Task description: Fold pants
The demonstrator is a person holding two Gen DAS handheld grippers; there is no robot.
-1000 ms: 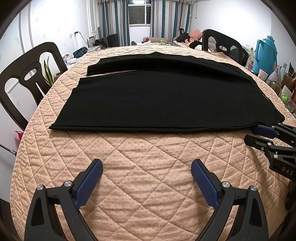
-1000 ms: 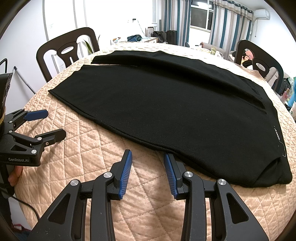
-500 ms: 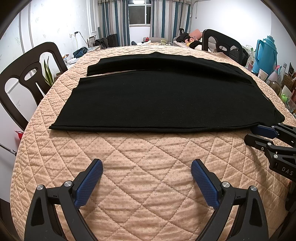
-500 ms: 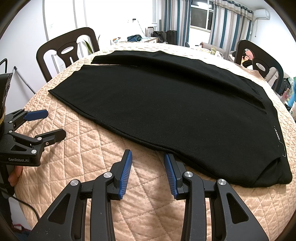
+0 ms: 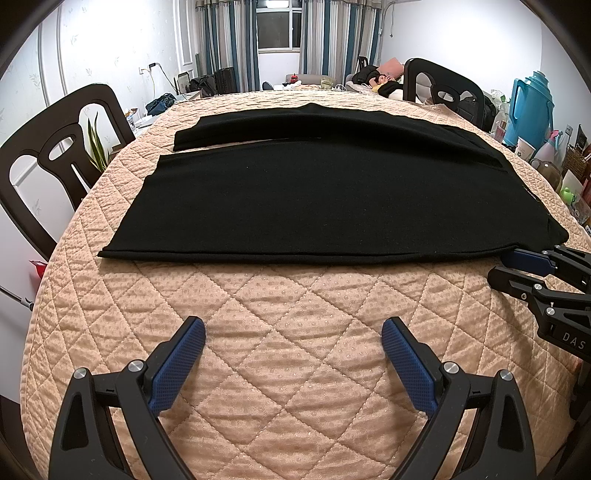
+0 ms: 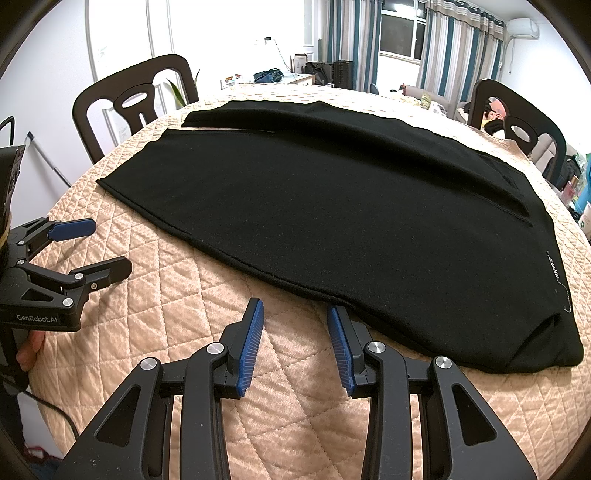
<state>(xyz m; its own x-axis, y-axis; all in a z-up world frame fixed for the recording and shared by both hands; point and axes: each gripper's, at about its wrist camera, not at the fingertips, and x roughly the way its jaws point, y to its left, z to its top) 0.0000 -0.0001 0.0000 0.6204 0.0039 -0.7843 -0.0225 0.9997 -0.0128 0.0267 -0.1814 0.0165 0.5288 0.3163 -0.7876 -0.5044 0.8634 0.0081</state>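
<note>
We cannot read the small pale lettering on the pants [image 6: 369,229] far to the right of the right gripper's [image 6: 295,339] fingers. That gripper's right finger tip hides a bit of the pants' near edge, and the left gripper [image 6: 92,247] is cut off by the picture's left edge, its hand [image 6: 29,349] mostly hidden.

White walls [image 5: 461,40], a far window [image 5: 279,35] behind striped blue curtains [image 5: 236,44], dark chairs [image 5: 55,155] round the quilted peach table [image 5: 295,314], blue thermos [image 5: 530,107] far right.
</note>
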